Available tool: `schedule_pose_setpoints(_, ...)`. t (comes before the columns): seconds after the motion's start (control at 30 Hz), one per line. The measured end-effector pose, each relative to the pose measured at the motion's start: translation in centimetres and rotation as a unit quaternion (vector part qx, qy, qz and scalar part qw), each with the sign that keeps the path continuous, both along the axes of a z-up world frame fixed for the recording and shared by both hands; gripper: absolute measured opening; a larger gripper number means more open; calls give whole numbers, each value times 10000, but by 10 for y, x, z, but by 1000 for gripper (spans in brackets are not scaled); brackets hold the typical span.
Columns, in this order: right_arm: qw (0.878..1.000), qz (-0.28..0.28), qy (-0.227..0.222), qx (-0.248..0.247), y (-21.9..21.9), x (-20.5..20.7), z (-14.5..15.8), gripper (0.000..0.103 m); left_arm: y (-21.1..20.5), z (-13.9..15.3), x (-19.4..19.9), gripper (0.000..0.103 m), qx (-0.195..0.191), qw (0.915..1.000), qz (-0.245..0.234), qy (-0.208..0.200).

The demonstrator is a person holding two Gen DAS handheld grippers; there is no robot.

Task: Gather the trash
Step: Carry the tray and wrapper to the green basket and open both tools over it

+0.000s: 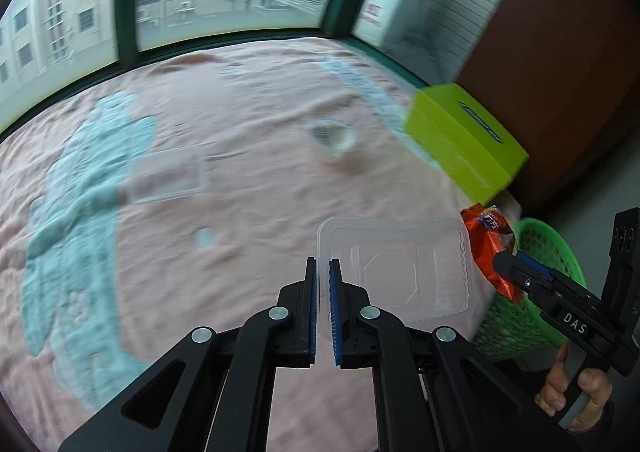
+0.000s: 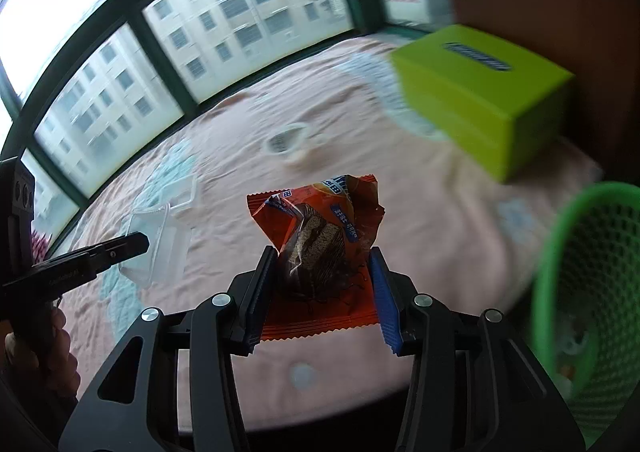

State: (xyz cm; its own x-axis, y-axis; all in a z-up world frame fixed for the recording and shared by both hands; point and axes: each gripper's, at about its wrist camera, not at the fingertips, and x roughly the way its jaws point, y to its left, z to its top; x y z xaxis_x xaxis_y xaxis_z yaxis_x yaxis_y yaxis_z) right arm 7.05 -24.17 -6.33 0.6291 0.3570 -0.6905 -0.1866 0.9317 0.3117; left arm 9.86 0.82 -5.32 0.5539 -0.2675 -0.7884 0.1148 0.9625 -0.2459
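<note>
Left gripper (image 1: 323, 264): nearly closed, pinching clear plastic tray (image 1: 394, 272) by its rim. Right gripper (image 2: 322, 256): clamping orange snack wrapper (image 2: 320, 236), near green mesh basket (image 2: 592, 292).

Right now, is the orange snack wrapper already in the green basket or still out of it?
Out. The orange snack wrapper is pinched in the right hand-held gripper over the pink bedspread, left of the green basket.

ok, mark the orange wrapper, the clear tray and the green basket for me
orange wrapper (image 2: 320, 236): right wrist view, on its crumpled printed front.
clear tray (image 1: 396, 272): left wrist view, on its flat embossed bottom.
green basket (image 2: 592, 292): right wrist view, on its mesh wall.
</note>
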Motion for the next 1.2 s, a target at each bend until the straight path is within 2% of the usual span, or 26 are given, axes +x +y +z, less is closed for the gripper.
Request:
schedule_pose_setpoints(0.27, 9972, -741, -51, -8, -73, -29, 4, 46, -73, 6, 4, 6, 12, 9978, -664, -17)
schedule_pose_setpoints(0.7, 9855, -1679, -31, -225, -166, -66, 2, 47, -184, 12, 5, 6, 78, 9876, -1570, -62)
schedule_pose_setpoints(0.97, 9757, -2167, 33, -313, -210, -88, -1, 51, -239, 11, 2, 6, 192, 9791, -2026, -63)
schedule_pose_setpoints(1.2, 9710, -2377, 57, -245, -230, -104, -2, 60, -276, 7, -2, 6, 331, 9720, -2325, -30)
